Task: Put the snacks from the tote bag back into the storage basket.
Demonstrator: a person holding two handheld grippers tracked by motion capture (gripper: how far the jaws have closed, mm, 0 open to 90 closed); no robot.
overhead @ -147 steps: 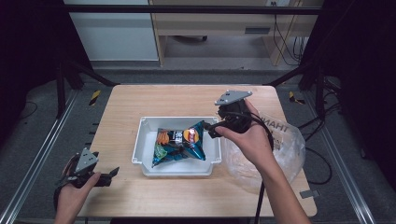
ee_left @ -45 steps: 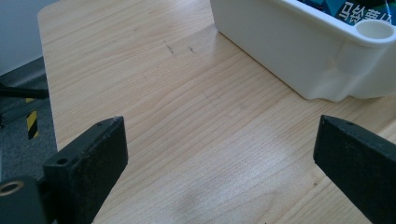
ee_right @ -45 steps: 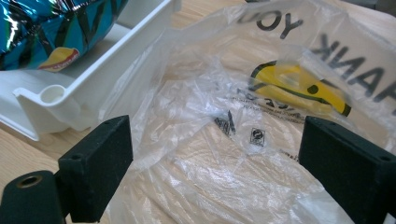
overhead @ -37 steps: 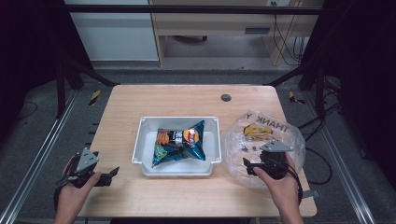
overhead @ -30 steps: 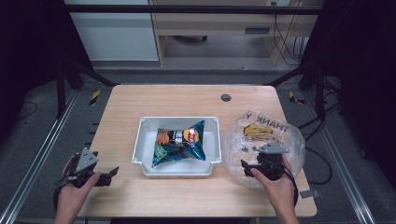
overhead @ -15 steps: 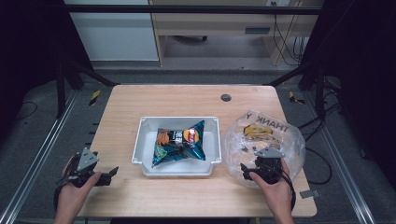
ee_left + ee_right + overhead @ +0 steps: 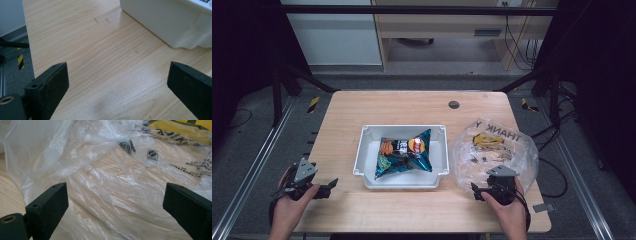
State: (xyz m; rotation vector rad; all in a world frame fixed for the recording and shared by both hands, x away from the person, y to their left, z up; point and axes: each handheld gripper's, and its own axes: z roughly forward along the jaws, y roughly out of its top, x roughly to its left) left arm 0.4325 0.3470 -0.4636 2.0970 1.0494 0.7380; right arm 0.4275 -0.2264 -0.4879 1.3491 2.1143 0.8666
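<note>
The right hand-held gripper point(image 7: 482, 189) has just been opening its jaws wide; nothing is pinched between them. It sits low over the near edge of the plastic bag point(image 7: 494, 150), right of the white tray point(image 7: 362, 155) on the counter point(image 7: 412, 107). Next comes closing on a fold of bag. The left hand-held gripper point(image 7: 329, 184) rests released, near left
</note>
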